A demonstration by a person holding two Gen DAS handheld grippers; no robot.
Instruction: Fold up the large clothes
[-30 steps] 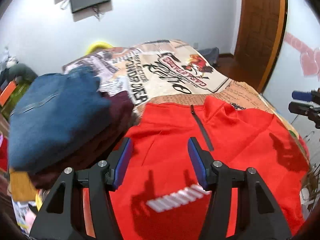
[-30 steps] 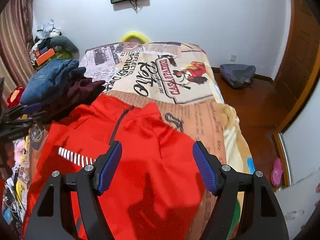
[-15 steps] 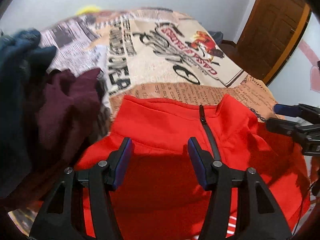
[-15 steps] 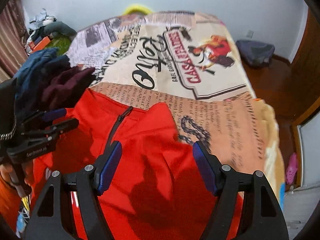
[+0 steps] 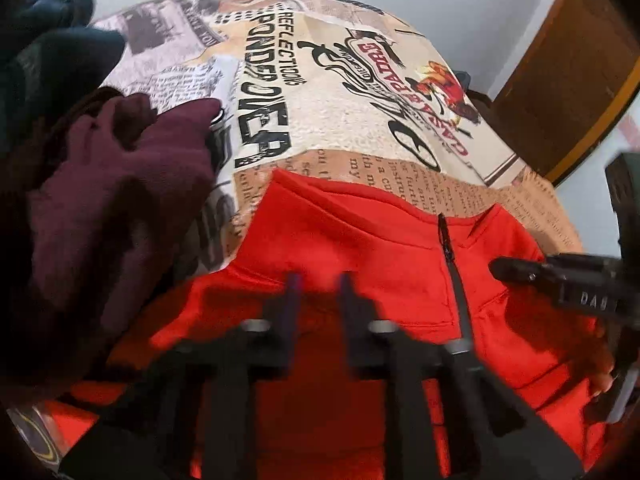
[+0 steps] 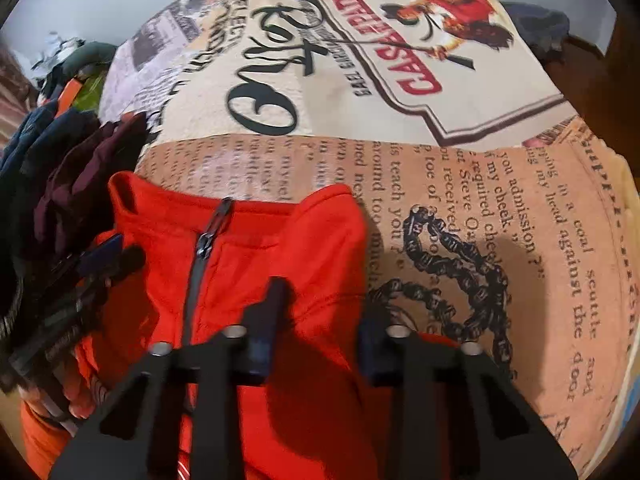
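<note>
Red pullover (image 5: 360, 236) flat on bedspread (image 5: 336, 120); L gripper (image 5: 318, 284) narrow gap, R gripper (image 6: 320, 312) part-open, both over fabric

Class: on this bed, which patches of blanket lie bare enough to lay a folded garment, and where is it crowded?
Bare: the printed blanket beyond the red zip top's collar, and right of it, over the chain print. Crowded: the left edge, where the maroon garment and dark blue clothes pile.
</note>
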